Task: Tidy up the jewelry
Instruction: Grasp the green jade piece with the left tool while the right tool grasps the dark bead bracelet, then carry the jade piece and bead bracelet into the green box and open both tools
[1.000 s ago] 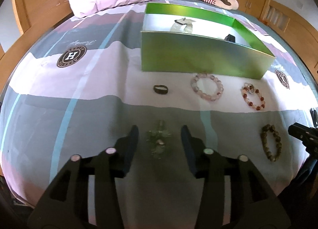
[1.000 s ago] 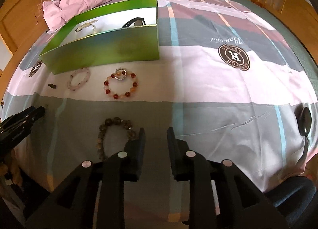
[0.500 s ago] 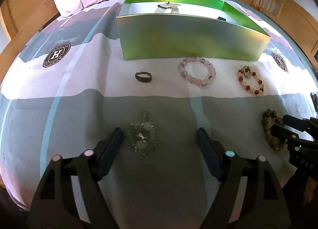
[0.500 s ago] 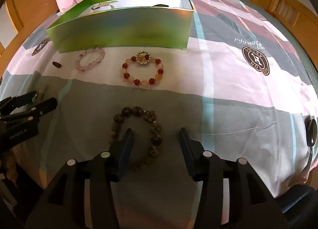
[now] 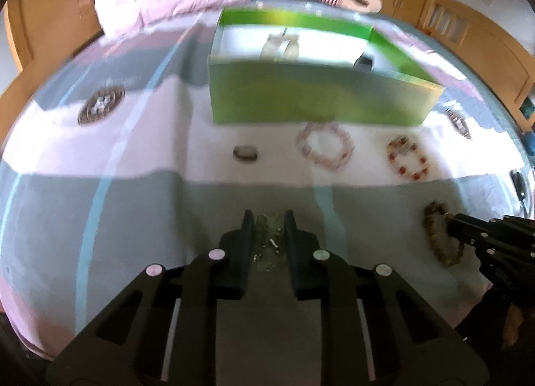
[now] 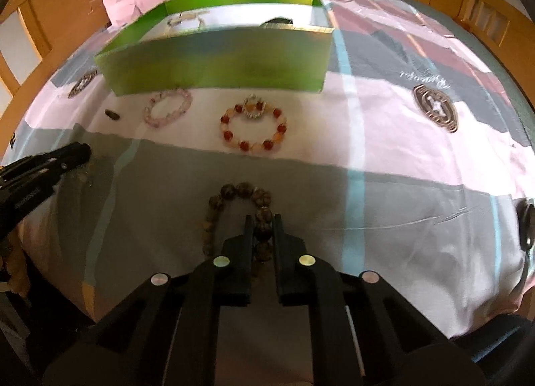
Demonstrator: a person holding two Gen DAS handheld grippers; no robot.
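Brown bead bracelet (image 6: 234,205) – mottled, round beads – pinched by right gripper (image 6: 262,218).

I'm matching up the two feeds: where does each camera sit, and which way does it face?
Left wrist: on the left gripper, looking down along its fingers, which are closing on pale green jewelry; the right gripper shows at the right edge.
Right wrist: on the right gripper, fingers shut on the brown bead bracelet; the left gripper enters from the left.
Shared: green box, pink bracelet, red bracelet, bedspread.
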